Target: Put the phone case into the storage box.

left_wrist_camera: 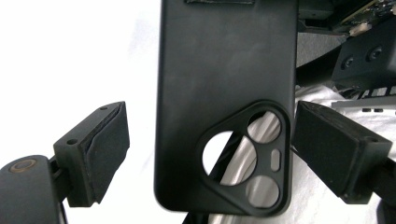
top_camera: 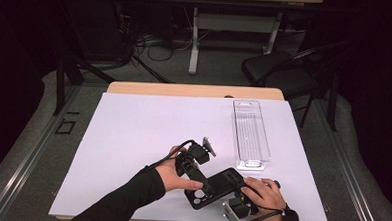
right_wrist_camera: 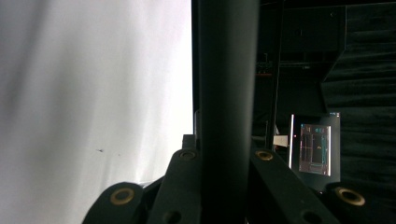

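My right gripper (top_camera: pixel 233 192) is clamped on the phone case (top_camera: pixel 215 187), which sits near the clear tray (top_camera: pixel 251 134). My left gripper (left_wrist_camera: pixel 208 144) straddles its camera end, jaws wide, the right pad at its edge. Gripping it and binning remain.

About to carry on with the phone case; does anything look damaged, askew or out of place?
Nothing stands out. The black phone case looks whole, gripped by its edge in the right hand-held gripper, its camera end between the open left hand-held gripper jaws. The clear tray sits upright on the white table.

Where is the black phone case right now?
High view: the phone case is near the table's front edge, between both hands, gripped by the right gripper, below the clear tray.
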Action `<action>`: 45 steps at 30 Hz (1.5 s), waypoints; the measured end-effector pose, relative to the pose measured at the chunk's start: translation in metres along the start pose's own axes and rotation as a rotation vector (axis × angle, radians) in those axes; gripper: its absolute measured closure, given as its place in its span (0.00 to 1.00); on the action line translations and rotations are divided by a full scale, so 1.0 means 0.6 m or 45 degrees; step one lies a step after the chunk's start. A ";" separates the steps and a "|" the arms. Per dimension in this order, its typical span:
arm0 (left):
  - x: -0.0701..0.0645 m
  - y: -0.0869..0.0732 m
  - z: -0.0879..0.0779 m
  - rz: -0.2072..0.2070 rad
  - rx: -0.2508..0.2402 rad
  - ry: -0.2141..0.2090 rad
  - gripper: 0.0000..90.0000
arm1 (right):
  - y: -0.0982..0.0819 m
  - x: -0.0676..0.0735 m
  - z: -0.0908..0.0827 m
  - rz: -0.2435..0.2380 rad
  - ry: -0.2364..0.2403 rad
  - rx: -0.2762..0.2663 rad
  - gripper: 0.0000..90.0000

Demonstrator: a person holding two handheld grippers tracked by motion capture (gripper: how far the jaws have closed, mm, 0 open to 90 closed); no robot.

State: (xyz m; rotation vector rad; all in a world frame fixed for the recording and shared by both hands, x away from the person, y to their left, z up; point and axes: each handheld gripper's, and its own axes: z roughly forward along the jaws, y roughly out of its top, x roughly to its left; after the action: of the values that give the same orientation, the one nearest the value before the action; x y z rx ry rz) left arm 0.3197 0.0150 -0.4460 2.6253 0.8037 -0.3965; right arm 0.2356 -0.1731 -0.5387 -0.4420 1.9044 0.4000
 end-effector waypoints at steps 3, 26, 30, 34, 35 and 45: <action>0.005 -0.007 -0.006 -0.003 -0.005 0.008 0.14 | 0.000 -0.001 -0.001 -0.005 -0.003 -0.001 0.98; 0.056 -0.047 -0.037 -0.089 -0.123 0.069 0.17 | 0.001 -0.006 -0.003 0.024 0.008 -0.016 0.98; 0.061 -0.051 -0.037 -0.076 -0.137 0.089 0.18 | 0.001 -0.006 -0.003 0.025 0.010 -0.014 0.98; 0.063 -0.053 -0.037 -0.071 -0.139 0.097 0.18 | 0.001 -0.007 -0.002 0.029 0.015 -0.014 0.98; 0.064 -0.054 -0.037 -0.074 -0.145 0.101 0.18 | 0.002 -0.007 -0.002 0.029 0.016 -0.016 0.98; 0.072 -0.064 -0.051 -0.074 -0.204 0.141 0.19 | 0.002 -0.012 -0.002 0.063 0.048 -0.029 0.98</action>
State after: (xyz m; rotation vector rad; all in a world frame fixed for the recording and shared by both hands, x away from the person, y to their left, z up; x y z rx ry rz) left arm 0.3370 0.0783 -0.4443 2.4969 0.9100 -0.1947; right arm 0.2366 -0.1715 -0.5317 -0.4207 1.9519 0.4488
